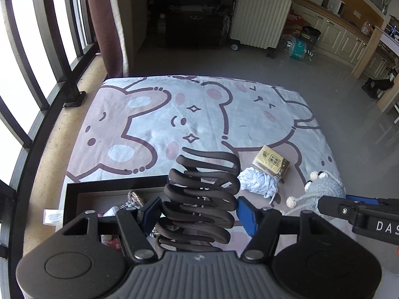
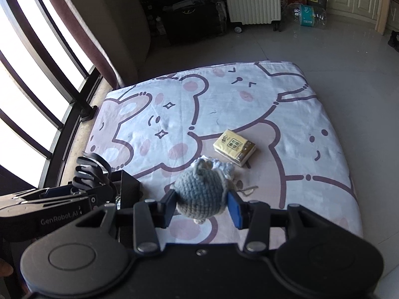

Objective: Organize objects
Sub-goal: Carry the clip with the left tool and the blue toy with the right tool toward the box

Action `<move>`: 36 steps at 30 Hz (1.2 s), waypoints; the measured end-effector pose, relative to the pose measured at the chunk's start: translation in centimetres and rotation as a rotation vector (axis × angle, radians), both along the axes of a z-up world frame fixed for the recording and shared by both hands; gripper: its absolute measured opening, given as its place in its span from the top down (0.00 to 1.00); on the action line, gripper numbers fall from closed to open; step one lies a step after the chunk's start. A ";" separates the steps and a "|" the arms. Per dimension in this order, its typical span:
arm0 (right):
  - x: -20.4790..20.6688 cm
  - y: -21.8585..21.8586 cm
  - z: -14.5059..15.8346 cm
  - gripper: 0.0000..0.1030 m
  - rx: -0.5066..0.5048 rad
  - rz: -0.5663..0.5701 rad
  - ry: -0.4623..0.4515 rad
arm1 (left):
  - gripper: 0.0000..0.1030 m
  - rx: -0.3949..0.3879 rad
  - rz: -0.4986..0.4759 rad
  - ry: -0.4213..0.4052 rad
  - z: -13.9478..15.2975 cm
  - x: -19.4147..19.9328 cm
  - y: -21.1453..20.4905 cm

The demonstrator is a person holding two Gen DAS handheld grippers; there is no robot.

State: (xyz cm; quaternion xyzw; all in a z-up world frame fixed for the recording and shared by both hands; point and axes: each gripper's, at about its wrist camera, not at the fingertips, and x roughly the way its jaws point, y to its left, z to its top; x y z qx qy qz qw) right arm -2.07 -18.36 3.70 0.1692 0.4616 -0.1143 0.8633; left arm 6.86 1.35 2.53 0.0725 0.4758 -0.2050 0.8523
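Observation:
My left gripper (image 1: 199, 214) is shut on a dark brown spiral-shaped rack (image 1: 202, 194) and holds it just right of a black box (image 1: 112, 186) that holds several small items. My right gripper (image 2: 203, 206) is shut on a grey-blue crocheted toy (image 2: 202, 191) above the cartoon-print blanket (image 2: 311, 164). A yellow tissue pack (image 2: 234, 147) and a pale blue-white yarn bundle (image 1: 259, 183) lie on the blanket beyond the toy. The rack and left gripper show at the left of the right wrist view (image 2: 91, 172). The toy also shows in the left wrist view (image 1: 324, 189).
A window with dark bars (image 1: 37, 57) and a brown curtain (image 1: 107, 20) run along the left. A white suitcase (image 1: 261, 12), dark bags, and cabinets (image 1: 331, 32) stand across the grey floor beyond the blanket's far edge.

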 end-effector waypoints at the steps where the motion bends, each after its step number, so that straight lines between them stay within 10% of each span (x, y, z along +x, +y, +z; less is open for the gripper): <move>1: 0.3 0.5 0.0 0.56 0.001 0.009 -0.002 | 0.36 0.001 0.012 0.000 0.0 0.2 0.6; 36: 6.2 12.7 -1.3 0.56 0.040 0.249 0.019 | 0.36 0.055 0.232 0.057 -1.6 3.3 12.6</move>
